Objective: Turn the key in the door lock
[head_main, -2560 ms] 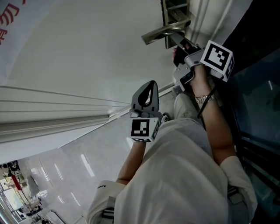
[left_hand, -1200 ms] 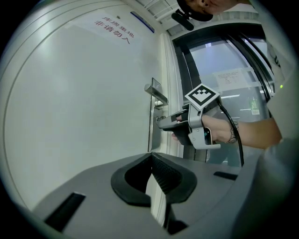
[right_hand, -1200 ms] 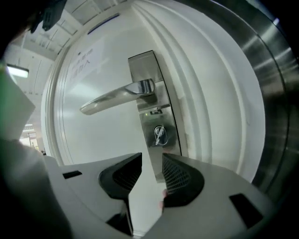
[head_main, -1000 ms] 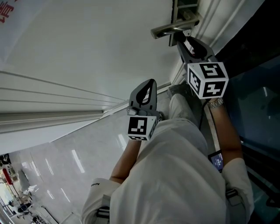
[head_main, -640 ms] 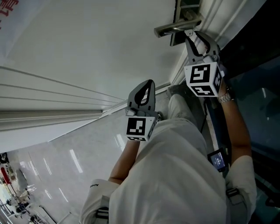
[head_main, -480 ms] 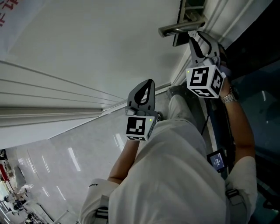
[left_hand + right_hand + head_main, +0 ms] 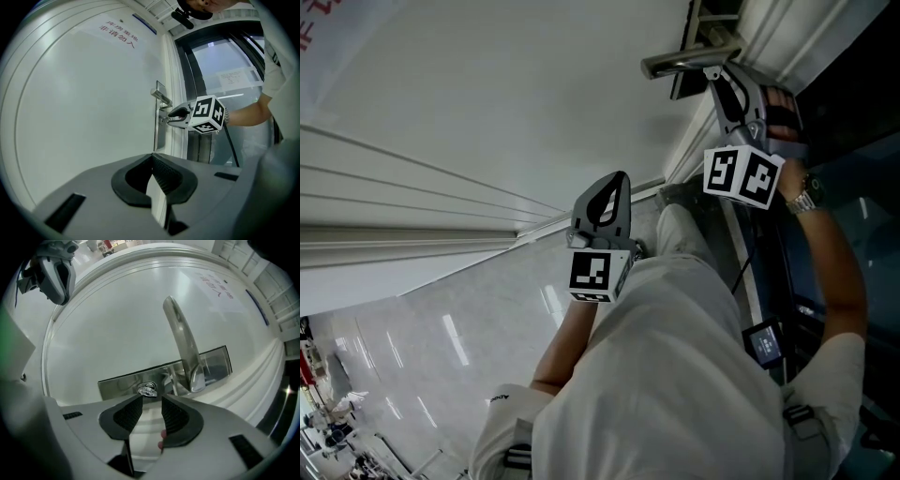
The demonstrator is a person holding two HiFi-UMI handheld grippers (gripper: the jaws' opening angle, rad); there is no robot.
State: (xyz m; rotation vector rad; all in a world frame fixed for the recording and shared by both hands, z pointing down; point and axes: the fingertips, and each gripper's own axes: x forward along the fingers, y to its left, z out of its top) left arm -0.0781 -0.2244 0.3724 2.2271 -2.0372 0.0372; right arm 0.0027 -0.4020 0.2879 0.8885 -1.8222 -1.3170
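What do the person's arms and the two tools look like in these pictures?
The left tool and the right tool are grey plastic with black ribbed pads. Each carries a white cube printed with black square markers. A thin black cable hangs from the right one. The person wears a white short-sleeved shirt and a metal wristwatch on the right arm.

The right gripper (image 7: 713, 73) is rolling over with its tips at the key (image 7: 147, 391). Its marker cube (image 7: 744, 176) swings round, and the forearm (image 7: 836, 272) drifts out to the right, away from the door (image 7: 487, 94).
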